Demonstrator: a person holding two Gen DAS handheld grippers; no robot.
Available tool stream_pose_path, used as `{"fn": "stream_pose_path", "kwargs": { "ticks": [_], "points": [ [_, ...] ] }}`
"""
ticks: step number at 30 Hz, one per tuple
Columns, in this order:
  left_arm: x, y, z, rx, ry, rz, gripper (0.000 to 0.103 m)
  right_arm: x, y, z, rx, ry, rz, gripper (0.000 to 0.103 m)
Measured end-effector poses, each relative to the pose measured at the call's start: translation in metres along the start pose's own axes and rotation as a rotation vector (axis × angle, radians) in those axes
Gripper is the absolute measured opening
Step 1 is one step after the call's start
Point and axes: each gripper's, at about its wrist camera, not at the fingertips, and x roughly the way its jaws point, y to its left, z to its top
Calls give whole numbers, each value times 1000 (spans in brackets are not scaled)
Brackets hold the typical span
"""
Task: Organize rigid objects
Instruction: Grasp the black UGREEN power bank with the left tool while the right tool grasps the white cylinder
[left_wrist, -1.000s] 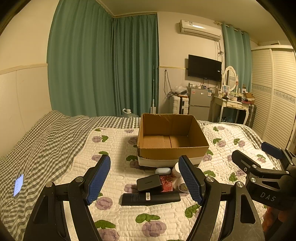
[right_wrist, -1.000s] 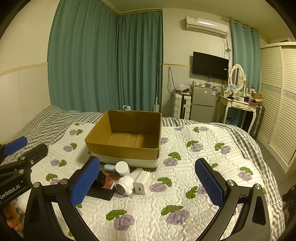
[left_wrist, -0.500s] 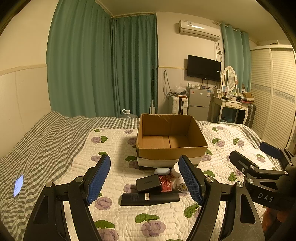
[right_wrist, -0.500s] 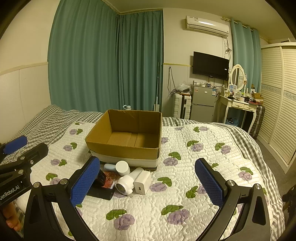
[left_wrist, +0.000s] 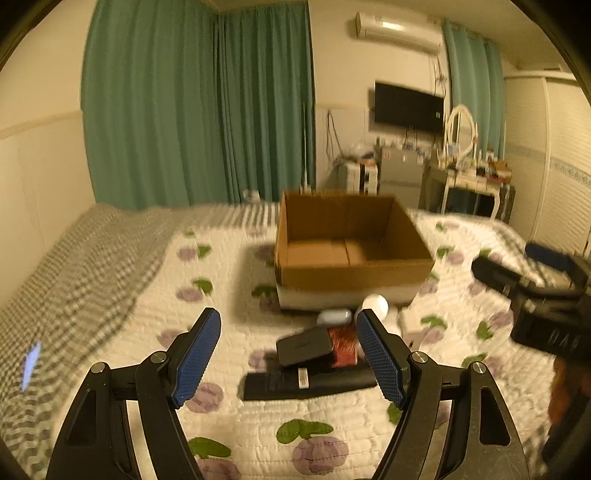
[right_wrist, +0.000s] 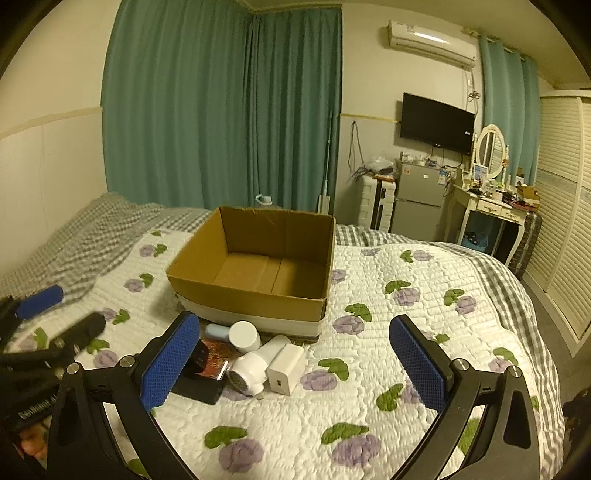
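- Left claw (left_wrist: 288, 354): jaws spread wide, nothing between the pads, hovering over the bed (left_wrist: 110, 295) above the black items. View is motion-blurred.
- Right claw (right_wrist: 295, 360): also wide apart & empty, held above the quilt to the right of the pile.
- Just ahead of left claw: small black box (left_wrist: 304, 346) tilted, resting on a long flat black box (left_wrist: 310, 382) w/ a white label; red packet (left_wrist: 343, 345) beside it.
- Behind those: pale blue case (left_wrist: 334, 316) & white round jar (left_wrist: 375, 305), near the carton's front wall.
- Right view, same pile: white jar (right_wrist: 243, 336), white mini hair dryer (right_wrist: 255, 365) lying on its side, white charger block (right_wrist: 286, 369) touching the dryer.
- Cardboard box (right_wrist: 251, 291): open-topped, inside bare, sits on the bed right behind the pile.
- Bg: green curtains (right_wrist: 221, 110), TV (right_wrist: 437, 123), AC unit (right_wrist: 430, 38), small fridge (right_wrist: 417, 199).
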Motion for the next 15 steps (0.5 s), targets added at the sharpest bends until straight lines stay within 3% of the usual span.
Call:
{"fn": "stream_pose_path", "kwargs": {
  "ticks": [8,15],
  "points": [
    [76,-12,-22,-2,171,-53,79,55,-7,-24,-11,129,14,103],
    [133,-4,-31,-87,298,-100,79,84,-6,-35,-17,193,50,103]
  ]
}}
